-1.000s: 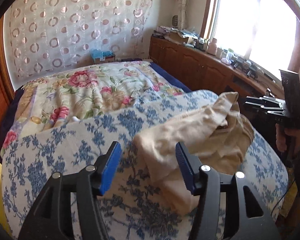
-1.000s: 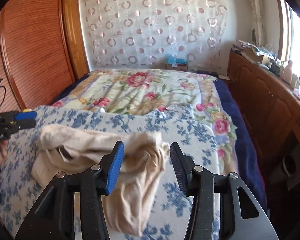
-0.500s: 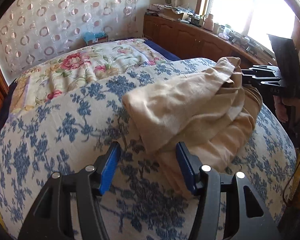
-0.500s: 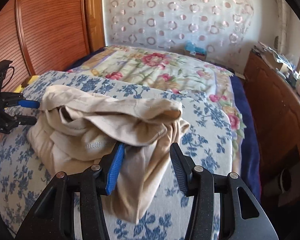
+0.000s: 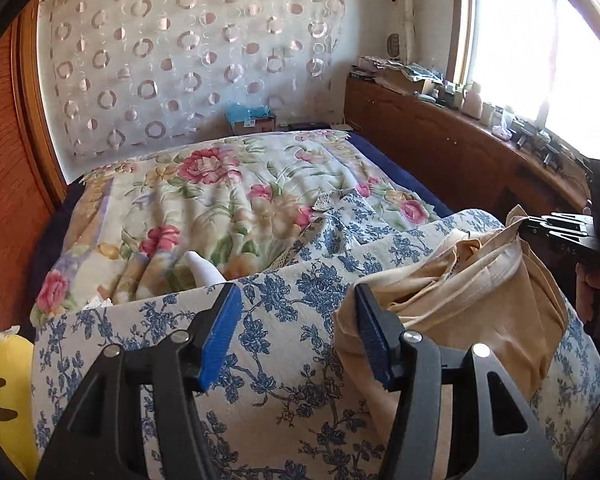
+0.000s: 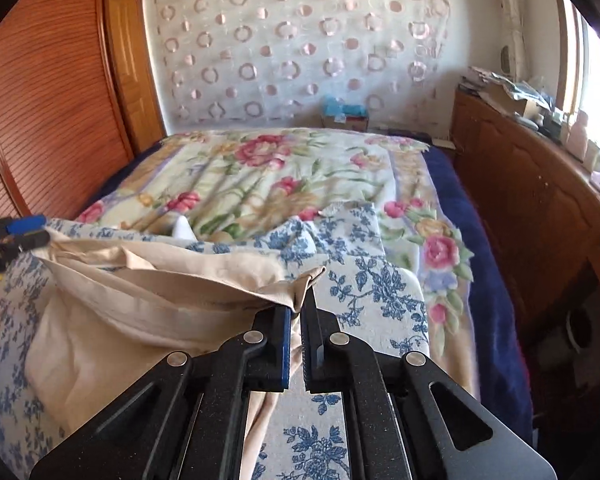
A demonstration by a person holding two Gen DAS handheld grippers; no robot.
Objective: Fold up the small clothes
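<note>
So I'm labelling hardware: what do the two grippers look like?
Both the left gripper and right gripper are matte black, with angular cut-out fingers, silver pivot bolts and ribbed blue pads.

Left hand-held gripper [image 5: 296, 338] open beside beige garment [image 5: 472, 300].

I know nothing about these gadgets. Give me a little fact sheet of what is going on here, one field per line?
Place: bed under a blue-and-white floral cloth, with a pink-flowered blanket behind it
Item being folded: crumpled beige fabric garment
Right gripper: shut, pinching a corner of the garment
Left gripper: open, empty, fingers wide apart beside the garment
Garment state: bunched, not yet a neat fold
Surroundings: wooden cabinet along the window side, cluttered on top
</note>
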